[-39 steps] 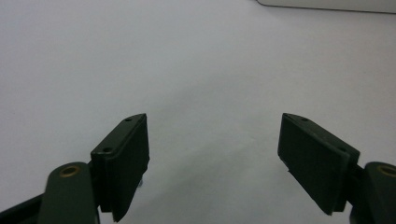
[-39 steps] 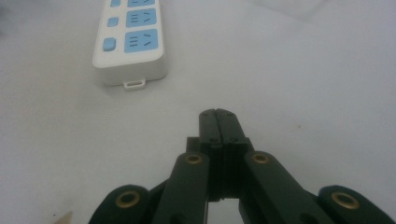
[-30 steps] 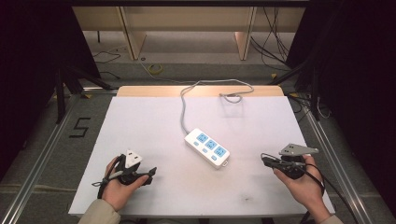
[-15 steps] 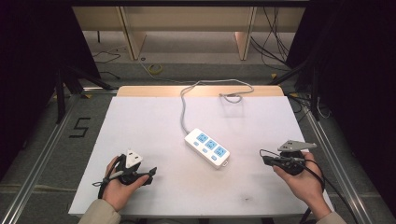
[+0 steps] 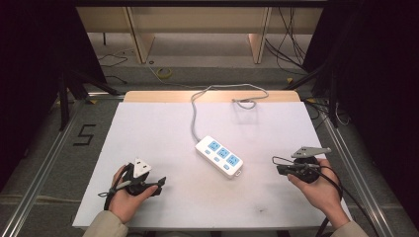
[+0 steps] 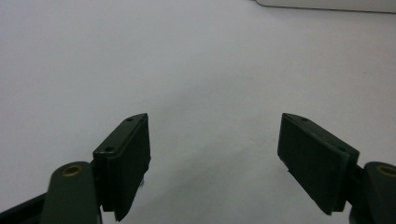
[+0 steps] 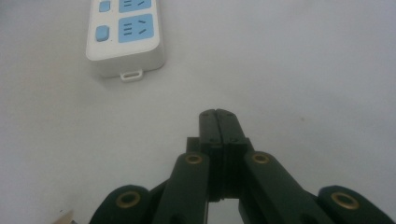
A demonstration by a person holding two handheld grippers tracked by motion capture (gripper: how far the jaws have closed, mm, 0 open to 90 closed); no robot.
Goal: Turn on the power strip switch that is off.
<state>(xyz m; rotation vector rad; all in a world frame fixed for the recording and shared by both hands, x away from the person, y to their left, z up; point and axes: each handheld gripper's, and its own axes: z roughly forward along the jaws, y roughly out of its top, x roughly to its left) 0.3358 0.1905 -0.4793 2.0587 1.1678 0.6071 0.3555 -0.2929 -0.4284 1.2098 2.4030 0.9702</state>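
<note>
Power strip (image 5: 219,155): laid mid-table, angled, cord trailed to the far edge (sockets kept reachable from both sides).
Left gripper (image 5: 157,183): jaws spread wide, nothing between them, rested near the front edge.
Right gripper (image 5: 278,170): jaws clenched together, empty, aimed toward the strip.

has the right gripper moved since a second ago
Yes, slightly: in the high view the right gripper has slid a little further right, away from the power strip, which stayed put.
</note>
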